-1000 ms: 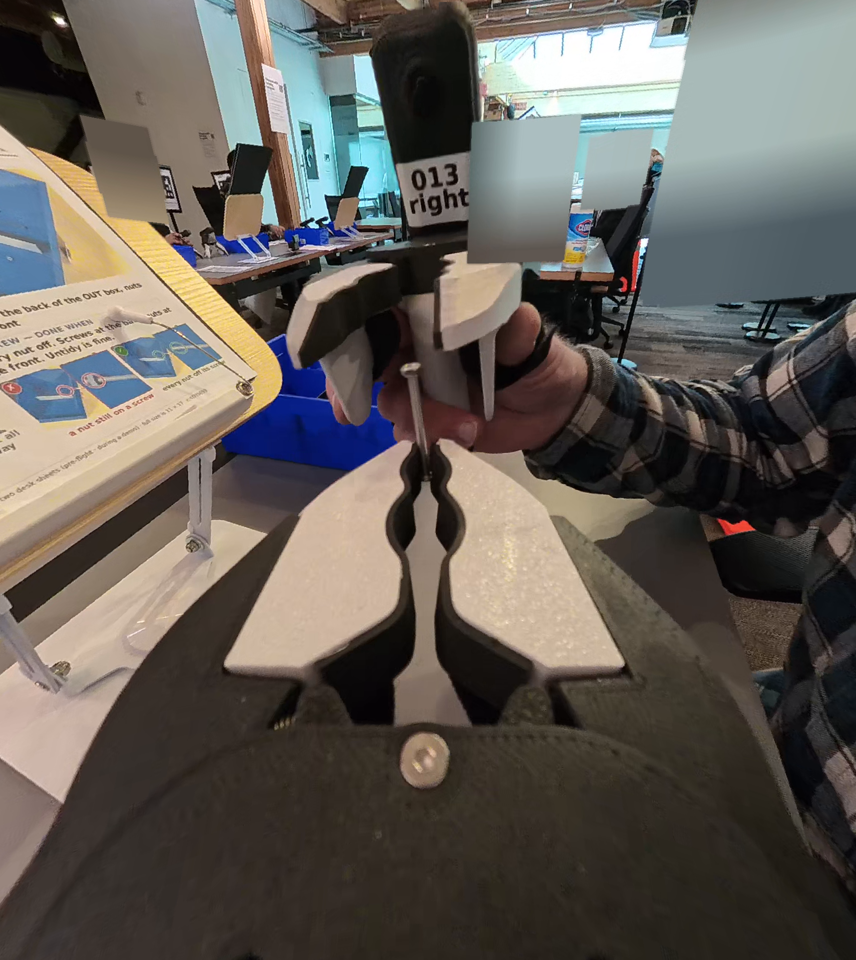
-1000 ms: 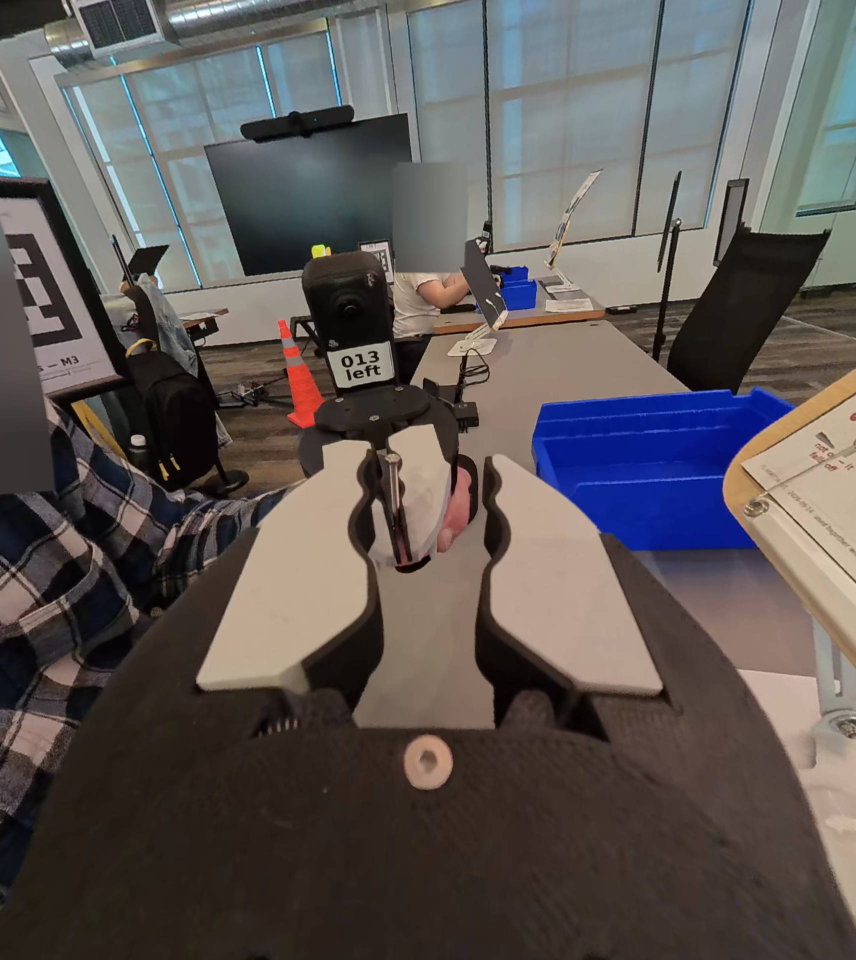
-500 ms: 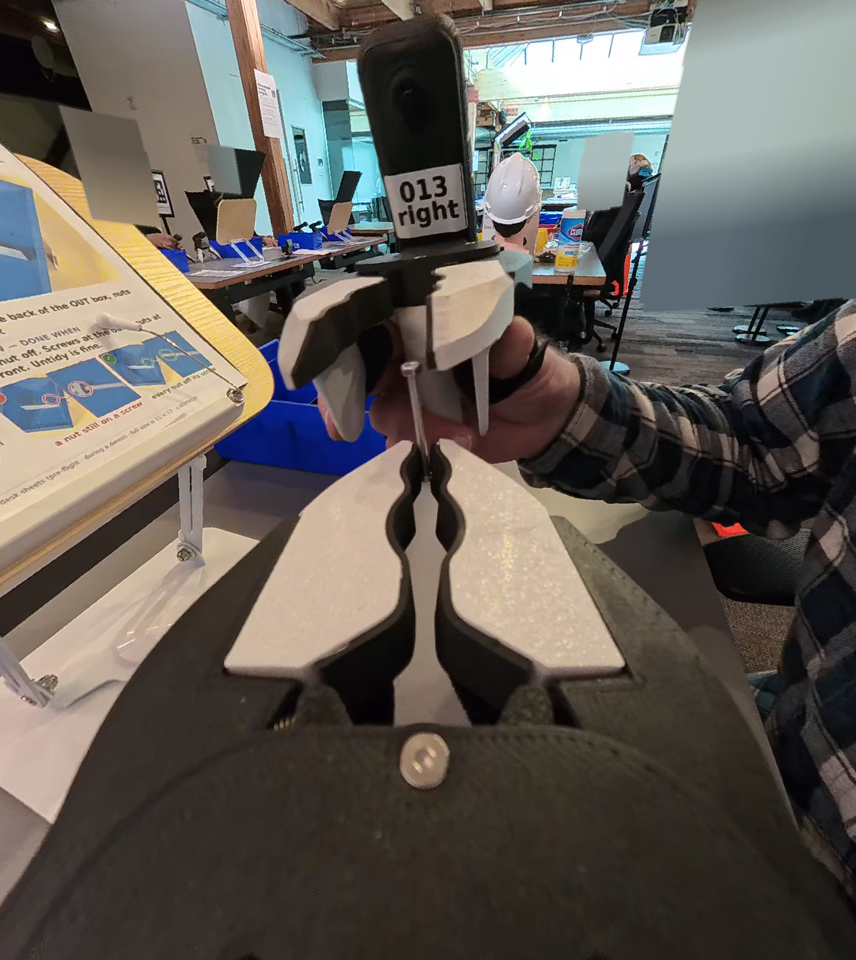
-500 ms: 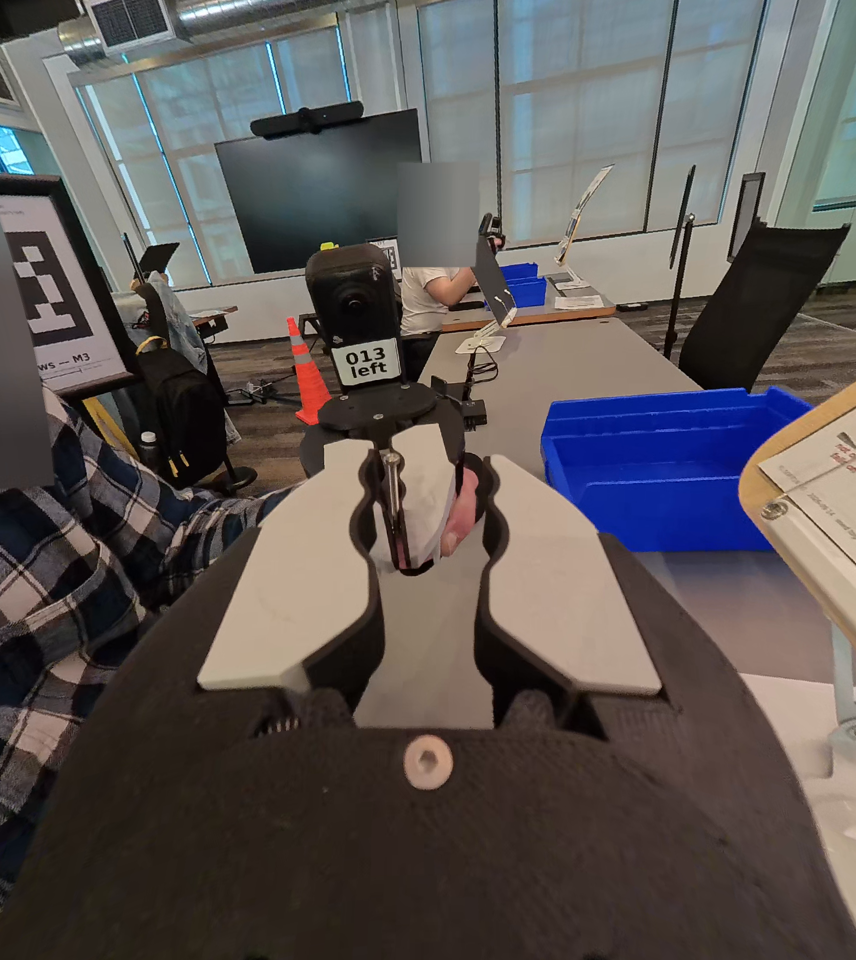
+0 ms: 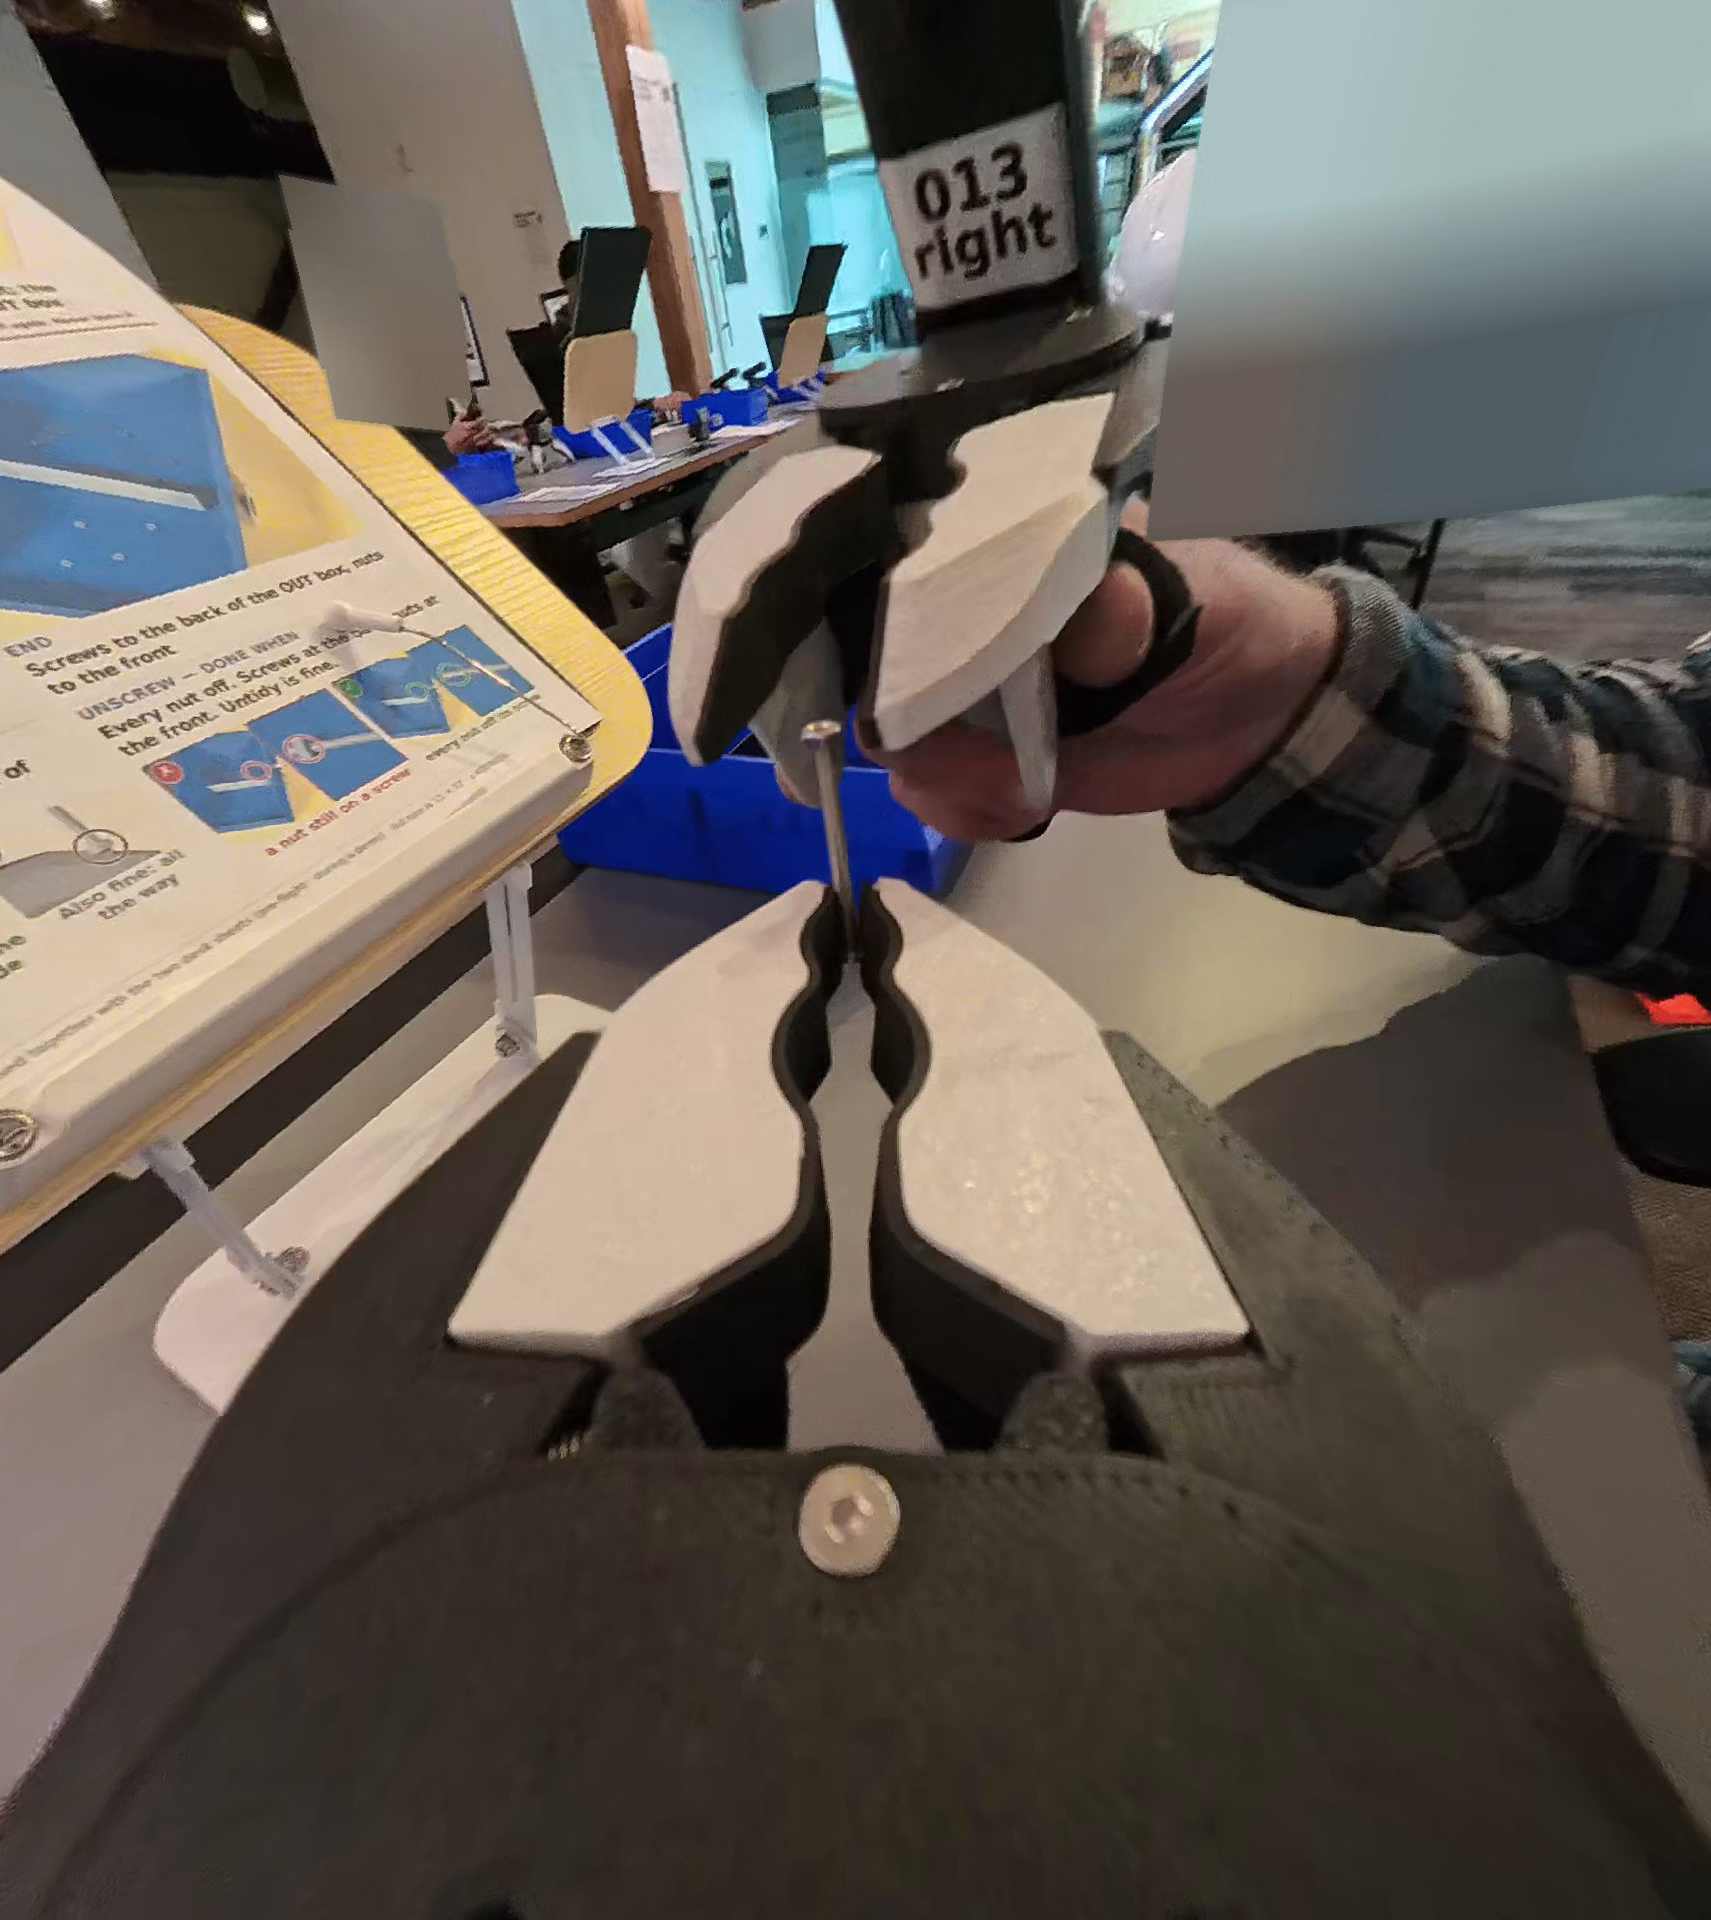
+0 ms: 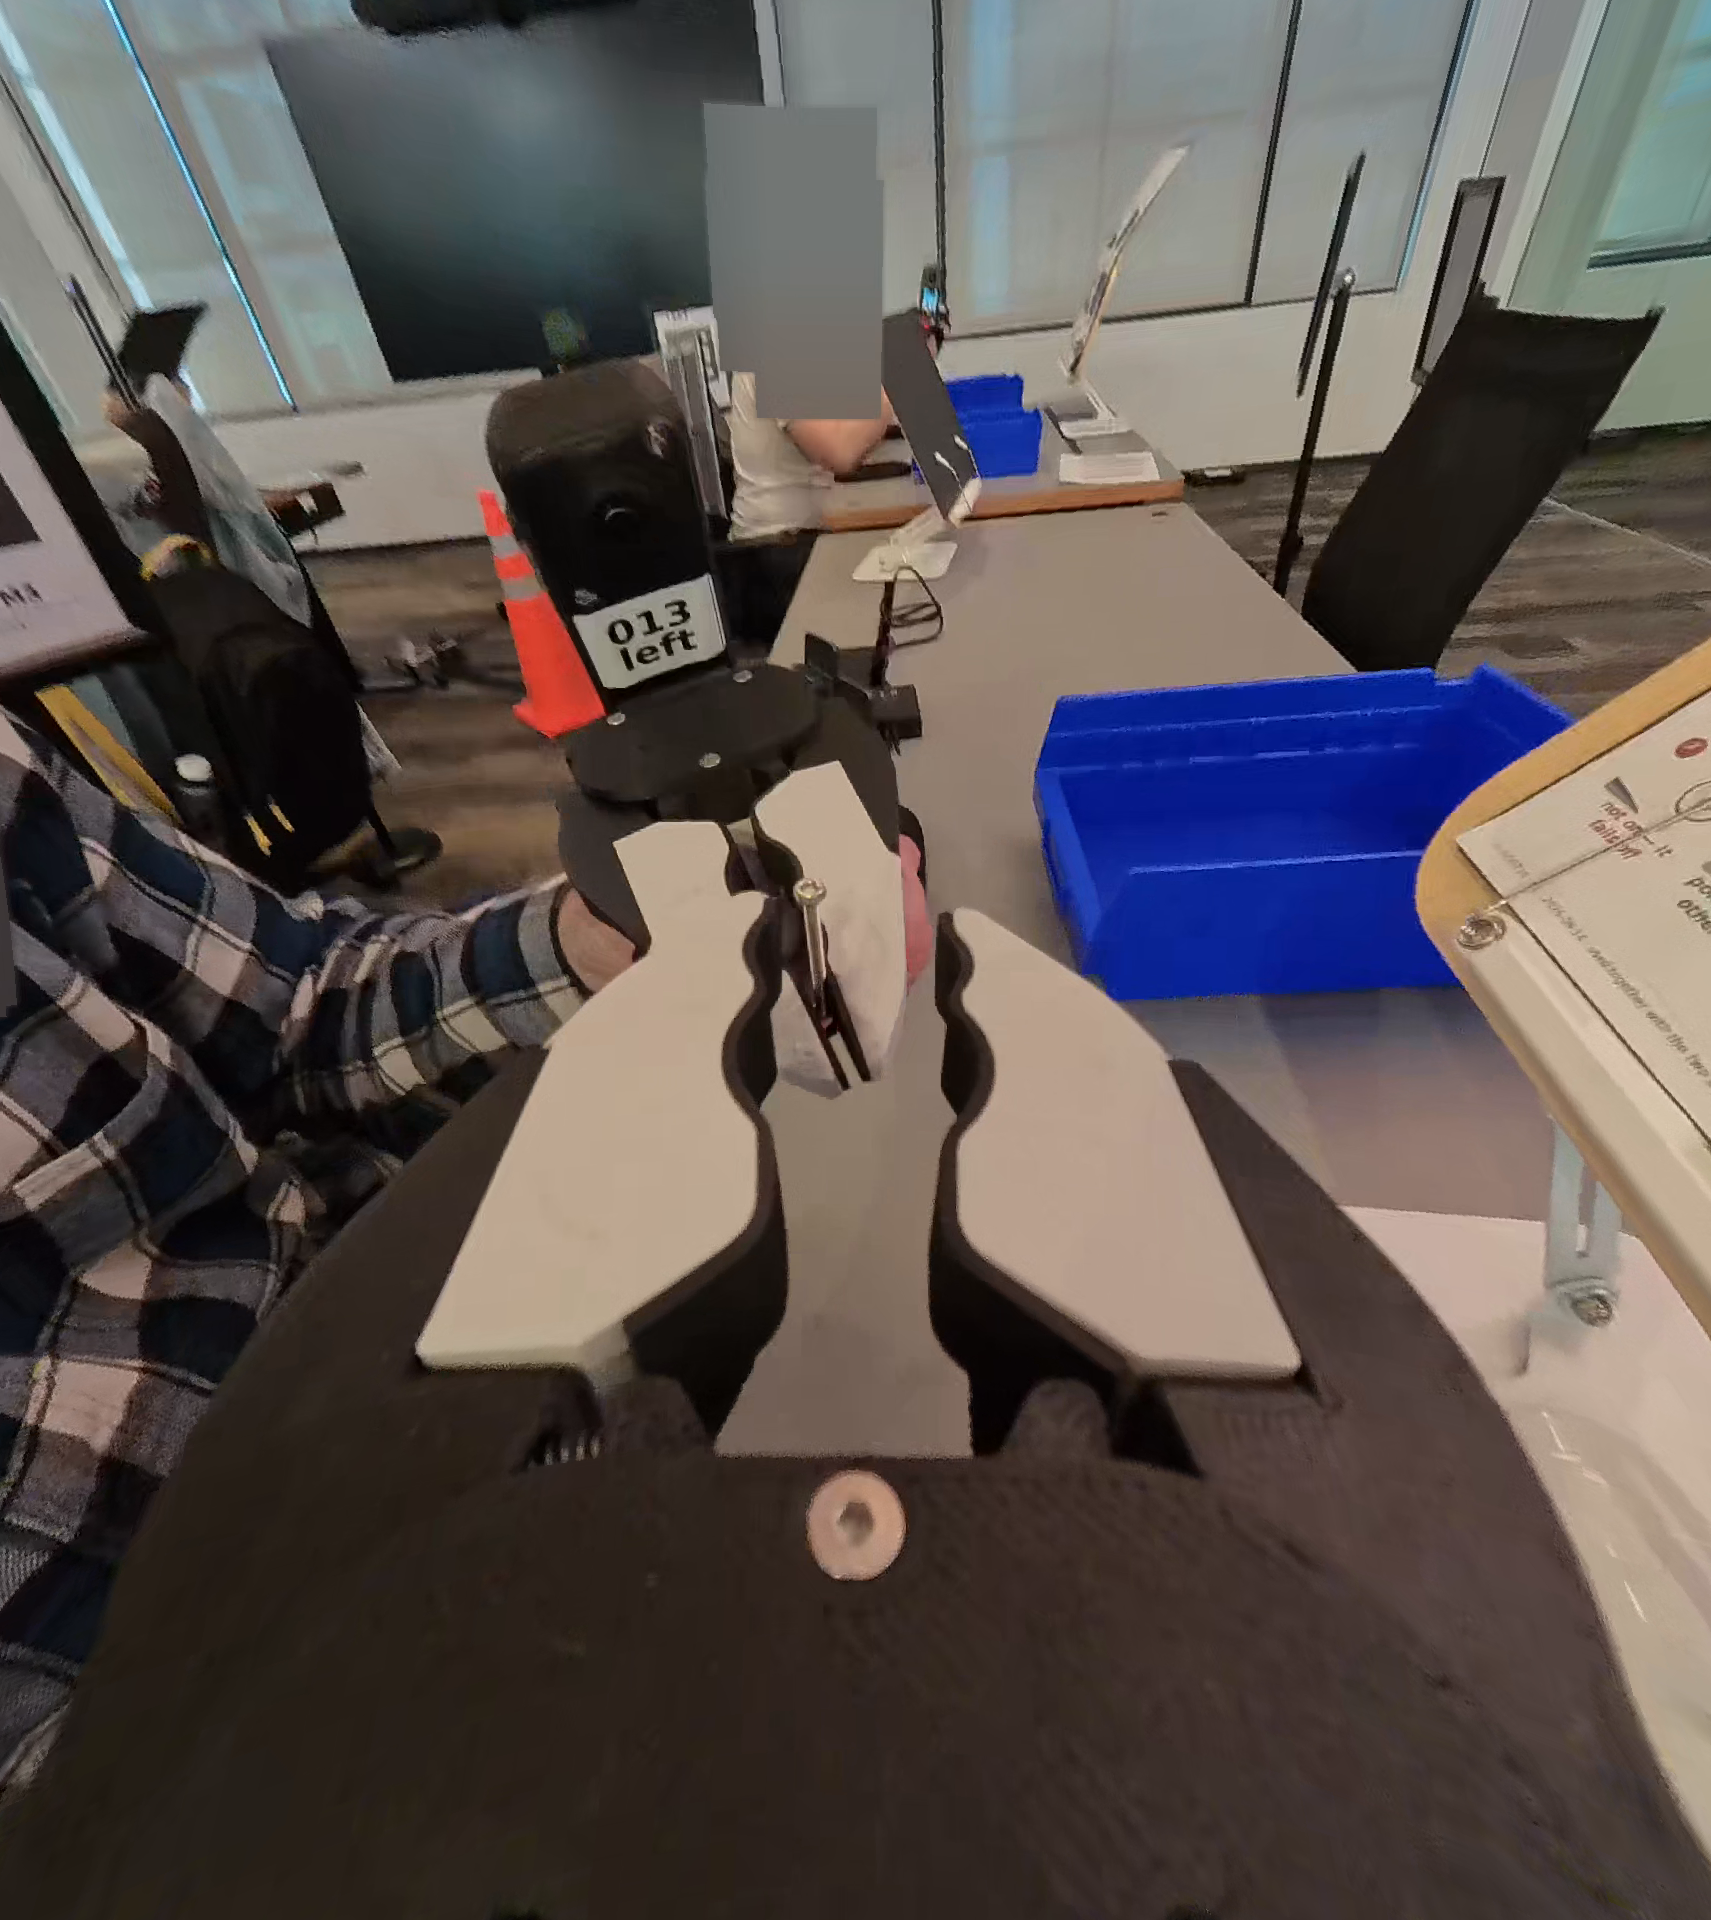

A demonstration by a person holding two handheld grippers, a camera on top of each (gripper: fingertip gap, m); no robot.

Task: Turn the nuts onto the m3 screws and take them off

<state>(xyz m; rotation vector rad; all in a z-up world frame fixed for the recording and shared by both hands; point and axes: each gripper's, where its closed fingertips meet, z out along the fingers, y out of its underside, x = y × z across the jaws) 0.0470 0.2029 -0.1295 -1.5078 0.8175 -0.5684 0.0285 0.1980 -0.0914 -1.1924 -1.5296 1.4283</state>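
Left wrist view: the left gripper point(image 5: 849, 940) has its 2 tips pinched tight on the lower end of a screw point(image 5: 833, 831), which stands upright with its head at 12 o'clock, right under the right gripper point(image 5: 809, 717). Right wrist view: the right gripper point(image 6: 851, 951) is spread, pads clear of the screw point(image 6: 815, 951) between them. A blue bin point(image 6: 1277, 831) sits at 2 o'clock on the table point(image 6: 1069, 613), an instruction board point(image 5: 207, 727) at 10 o'clock in the left view.

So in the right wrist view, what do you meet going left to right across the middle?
Plaid sleeve → left claw pinching a screw → blue bin → instruction board.
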